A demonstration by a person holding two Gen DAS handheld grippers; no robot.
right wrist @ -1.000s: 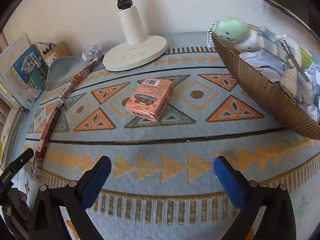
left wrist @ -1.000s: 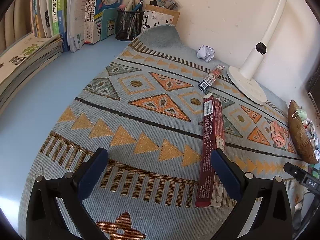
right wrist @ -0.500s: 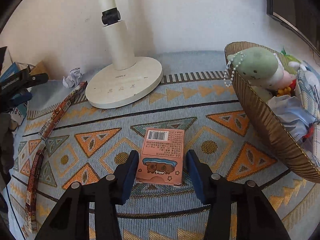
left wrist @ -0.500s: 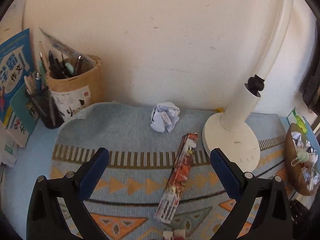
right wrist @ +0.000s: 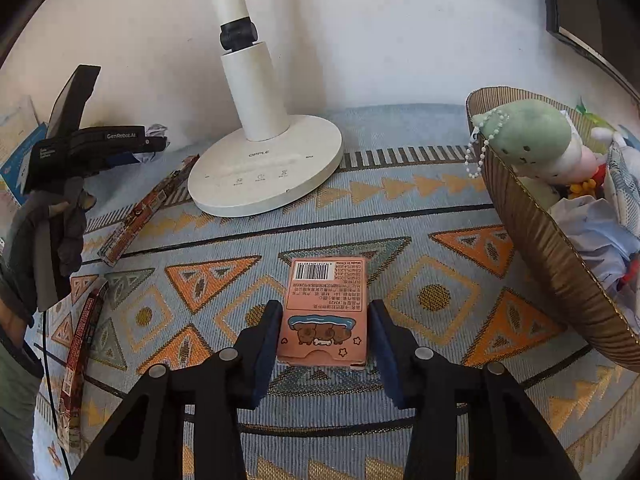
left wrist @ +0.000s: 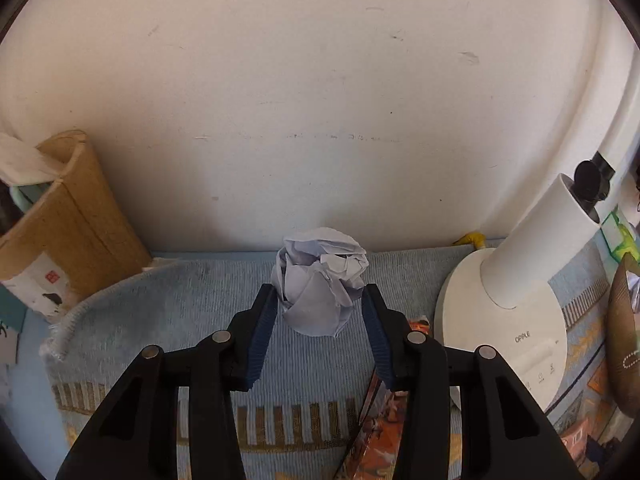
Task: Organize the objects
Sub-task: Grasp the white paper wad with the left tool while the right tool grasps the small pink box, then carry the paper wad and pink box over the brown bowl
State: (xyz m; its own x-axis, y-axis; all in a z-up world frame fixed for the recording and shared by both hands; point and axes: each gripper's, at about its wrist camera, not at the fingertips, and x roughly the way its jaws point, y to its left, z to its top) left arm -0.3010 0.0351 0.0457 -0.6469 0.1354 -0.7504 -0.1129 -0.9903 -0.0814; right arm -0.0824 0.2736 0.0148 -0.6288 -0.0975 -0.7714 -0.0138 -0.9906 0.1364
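- Against the back wall, on the far edge of the patterned mat, the left gripper has a crumpled paper ball between its fingers; jaws have just been closing.
- Left pads: both blue pads sit at the sides of the paper ball, the tips touching or nearly touching its creases; firm pressing cannot be confirmed.
- Paper ball rests on the mat, near the wall, between a tan pen holder at left and the white lamp base at right.
- Right gripper: jaws partly drawn together, just been closing, straddling a pink card box lying flat on the mat.
- Right pads: narrow gaps show on both sides of the box; no clear contact.
- Pink box lies in front of the lamp base, left of a brown basket holding a green plush toy and crumpled items.
- Two long red packets lie on the mat at left, below the left gripper in the right wrist view.
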